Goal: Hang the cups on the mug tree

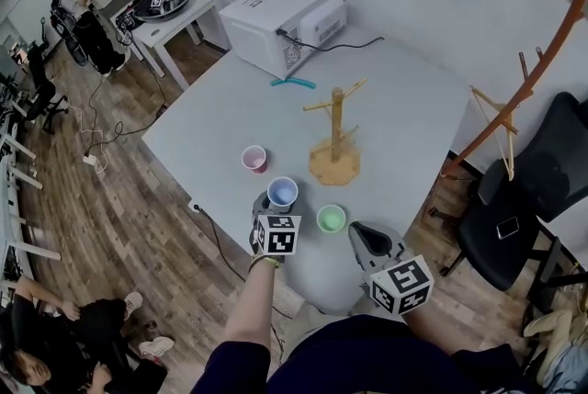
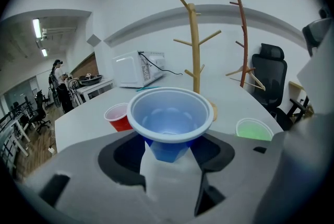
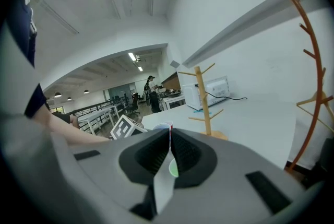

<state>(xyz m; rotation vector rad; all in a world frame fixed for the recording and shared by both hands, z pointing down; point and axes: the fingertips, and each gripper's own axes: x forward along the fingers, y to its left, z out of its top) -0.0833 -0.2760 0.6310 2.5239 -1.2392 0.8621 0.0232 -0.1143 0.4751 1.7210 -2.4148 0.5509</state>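
Left gripper view: the left gripper (image 2: pixel 169 151) seems to pinch the blue cup (image 2: pixel 170 117) low on its wall, probably for the lift to the tree (image 2: pixel 194 45). The right gripper (image 3: pixel 169 154), jaws pressed together and empty, waits aside. The red cup (image 2: pixel 118 116) and green cup (image 2: pixel 254 129) stand nearby.

Left gripper (image 1: pixel 271 210) forward on bare outstretched forearm (image 1: pixel 248 300), fingers (image 2: pixel 120 152) wide, gripping cup (image 2: pixel 169 113). Right gripper (image 1: pixel 366 234) back near torso (image 1: pixel 367 355), fingers pressed together, nothing between.

White microwave (image 1: pixel 285 20) on far table (image 1: pixel 413 107) corner; teal strip (image 1: pixel 292 83) beside it; black office chair (image 1: pixel 514 218) right of table.
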